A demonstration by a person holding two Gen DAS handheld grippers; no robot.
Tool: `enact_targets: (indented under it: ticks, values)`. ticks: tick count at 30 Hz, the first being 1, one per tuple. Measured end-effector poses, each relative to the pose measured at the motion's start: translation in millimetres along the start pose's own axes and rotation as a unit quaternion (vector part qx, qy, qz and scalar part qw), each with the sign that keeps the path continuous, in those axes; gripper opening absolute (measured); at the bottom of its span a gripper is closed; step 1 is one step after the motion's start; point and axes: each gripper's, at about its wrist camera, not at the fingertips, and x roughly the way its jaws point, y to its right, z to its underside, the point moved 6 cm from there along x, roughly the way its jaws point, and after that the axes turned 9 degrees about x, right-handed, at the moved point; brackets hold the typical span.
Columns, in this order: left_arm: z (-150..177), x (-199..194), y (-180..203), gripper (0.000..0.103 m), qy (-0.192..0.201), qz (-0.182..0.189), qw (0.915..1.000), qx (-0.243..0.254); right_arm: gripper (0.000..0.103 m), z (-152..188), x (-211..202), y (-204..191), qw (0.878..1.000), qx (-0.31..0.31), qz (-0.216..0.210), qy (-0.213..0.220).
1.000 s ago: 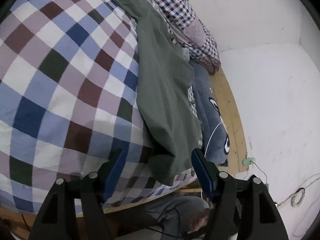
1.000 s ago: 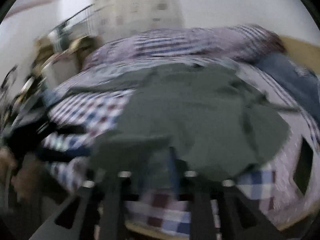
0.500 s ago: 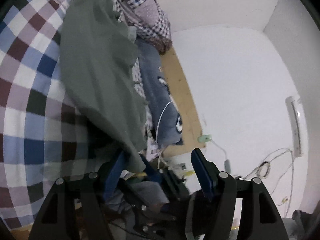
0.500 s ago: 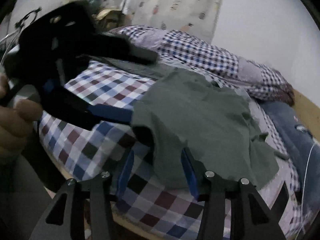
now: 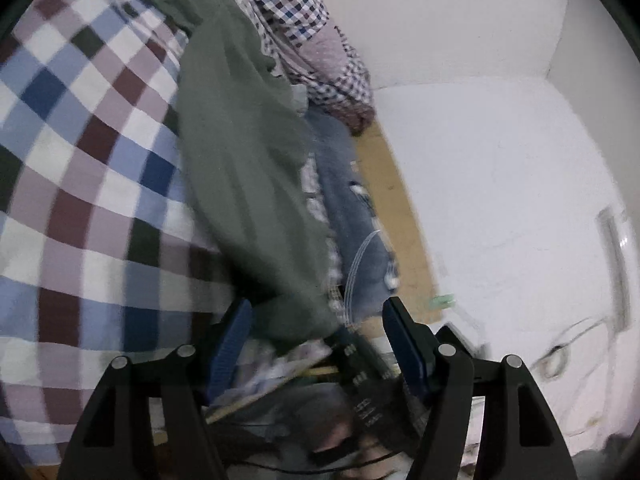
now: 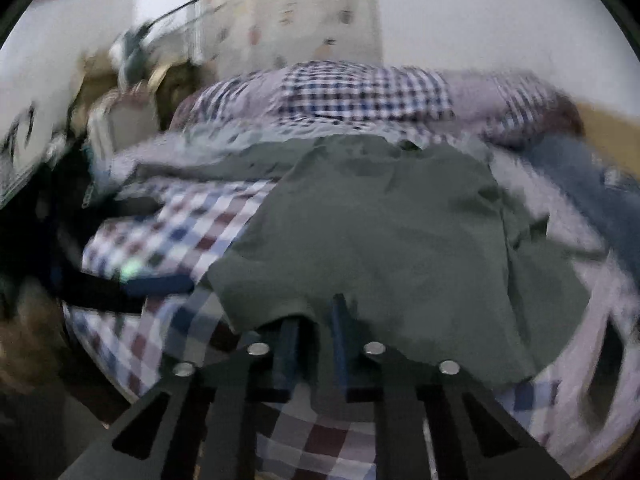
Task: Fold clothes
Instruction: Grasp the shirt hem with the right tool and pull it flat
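Checked bedspread [image 6: 168,240] covered the bed, white walls behind. Green garment [image 6: 380,232] lay spread and rumpled on it, no neat fold visible, so folding looked unfinished. Right gripper [image 6: 312,332] was nearly closed, pinching the garment's near hem. Left gripper [image 5: 316,320] was wide open, a garment corner between its fingers, ungripped. No containers seen.

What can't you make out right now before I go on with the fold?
- Right wrist view: right gripper fingertips, hidden under the green garment; grip unconfirmed.
- Right wrist view: left side, motion blur.
- Left wrist view: clutter between the open left gripper fingers, blurred.
- Garment's far end, cut off by the top edge.
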Motion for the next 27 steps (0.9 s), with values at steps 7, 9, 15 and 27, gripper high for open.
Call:
enact_targets:
  ticks: [7, 9, 15, 27]
  values:
    - [30.2, -0.5, 43.8, 0.071, -0.017, -0.177, 0.9601, 0.216, 0.009, -13.8, -2.7, 38.4, 0.99, 0.121, -0.066, 0.005]
    - [32.9, 12.0, 55.8, 0.072, -0.011, -0.214, 0.9417, 0.26, 0.009, -14.5, -3.9, 36.8, 0.99, 0.119, -0.072, 0.006]
    - [23.6, 58.6, 61.5, 0.071, -0.013, -0.261, 0.9209, 0.289, 0.009, -13.3, -8.4, 20.5, 0.992, 0.09, -0.091, 0.005]
    - [12.8, 86.9, 42.9, 0.007, -0.004, -0.301, 0.917, 0.262, 0.011, -6.8, -11.0, 14.7, 0.992, 0.077, -0.095, -0.002]
